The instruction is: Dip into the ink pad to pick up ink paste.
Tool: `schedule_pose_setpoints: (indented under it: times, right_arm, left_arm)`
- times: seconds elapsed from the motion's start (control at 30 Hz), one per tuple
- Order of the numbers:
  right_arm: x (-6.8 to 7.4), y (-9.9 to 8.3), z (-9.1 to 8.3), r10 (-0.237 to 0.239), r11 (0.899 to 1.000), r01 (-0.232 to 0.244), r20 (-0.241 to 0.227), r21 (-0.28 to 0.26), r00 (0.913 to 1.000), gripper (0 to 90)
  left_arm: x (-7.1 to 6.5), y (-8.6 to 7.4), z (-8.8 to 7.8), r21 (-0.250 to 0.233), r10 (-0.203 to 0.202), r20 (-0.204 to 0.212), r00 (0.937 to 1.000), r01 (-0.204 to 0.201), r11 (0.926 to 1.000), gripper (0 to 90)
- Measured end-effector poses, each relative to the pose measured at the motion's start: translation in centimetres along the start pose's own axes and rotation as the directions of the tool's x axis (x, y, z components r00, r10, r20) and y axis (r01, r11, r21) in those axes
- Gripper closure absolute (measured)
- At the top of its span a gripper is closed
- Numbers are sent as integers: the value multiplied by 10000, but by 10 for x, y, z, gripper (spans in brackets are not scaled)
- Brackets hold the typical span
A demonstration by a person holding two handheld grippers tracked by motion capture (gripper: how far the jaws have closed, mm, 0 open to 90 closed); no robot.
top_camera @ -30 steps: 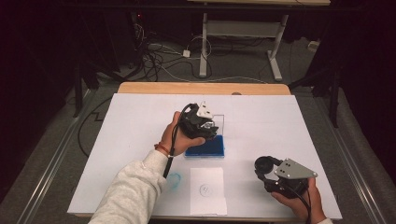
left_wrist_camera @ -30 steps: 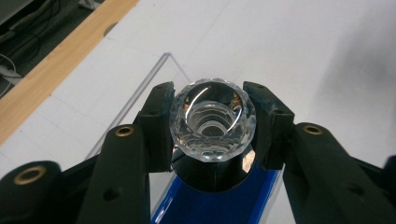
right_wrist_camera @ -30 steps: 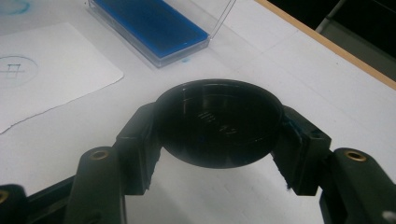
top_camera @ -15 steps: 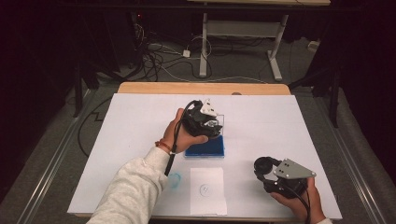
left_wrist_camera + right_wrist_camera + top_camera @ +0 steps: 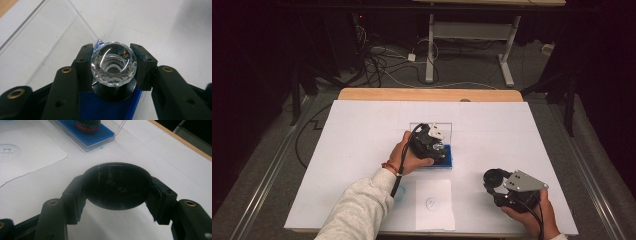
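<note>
My left gripper point(image 5: 438, 149) is shut on a clear faceted glass piece point(image 5: 113, 66), which sits on a black round part point(image 5: 115, 93) just above a blue base point(image 5: 105, 111). In the high view that blue base point(image 5: 448, 162) lies in a clear box point(image 5: 447, 129) at the middle of the white table. My left gripper point(image 5: 113, 51) has its jaws pressed on both sides of the glass. My right gripper point(image 5: 496, 179), near the front right, is shut on a black round cap point(image 5: 117, 185) held above the table. In the right gripper view, a dark round piece with a red rim point(image 5: 87, 125) stands on the blue base point(image 5: 100, 135).
A white sheet of paper point(image 5: 433, 204) with a drawn circle lies at the front edge between my hands, also seen as paper point(image 5: 27, 155) in the right gripper view. The wooden table edge point(image 5: 427, 94) runs along the far side. Desk legs and cables lie on the floor beyond.
My left gripper has come down with the glass piece onto the blue base in the clear box. The right hand has stayed where it was.
</note>
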State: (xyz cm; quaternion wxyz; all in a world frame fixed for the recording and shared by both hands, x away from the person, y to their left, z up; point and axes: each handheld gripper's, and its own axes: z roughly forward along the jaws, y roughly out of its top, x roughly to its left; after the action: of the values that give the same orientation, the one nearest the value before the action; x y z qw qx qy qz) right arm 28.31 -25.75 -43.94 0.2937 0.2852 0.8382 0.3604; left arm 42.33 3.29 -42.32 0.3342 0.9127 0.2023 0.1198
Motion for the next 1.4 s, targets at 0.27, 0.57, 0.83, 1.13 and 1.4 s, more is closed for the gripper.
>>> schedule_pose_setpoints:
  times: [0.27, 0.57, 0.83, 1.13, 1.4]
  right_arm:
    - [0, 0, 2, 0, 10000, 0, -41, 70, 10000, 387]
    - [2, 0, 2, 19, 9999, -19, -5, 148, 10000, 387]
    - [3, 0, 3, -61, 9998, 62, -72, 167, 10000, 387]
    - [2, 0, 2, 51, 9998, -50, -58, 171, 10000, 388]
    - [2, 0, 2, 26, 9999, -26, -42, 155, 10000, 387]
  left_arm:
    - [2, -6, 1, -19, -50, 48, 10000, 50, 10000, 546]
    - [4, -8, 1, -21, -263, 174, 9995, 264, 9996, 545]
    - [3, -4, 3, 265, -205, -65, 9998, 207, 9994, 545]
    - [0, -4, 2, 385, -78, -136, 9999, 83, 9992, 546]
    - [-4, -2, 1, 592, 175, -335, 9993, -155, 9981, 545]
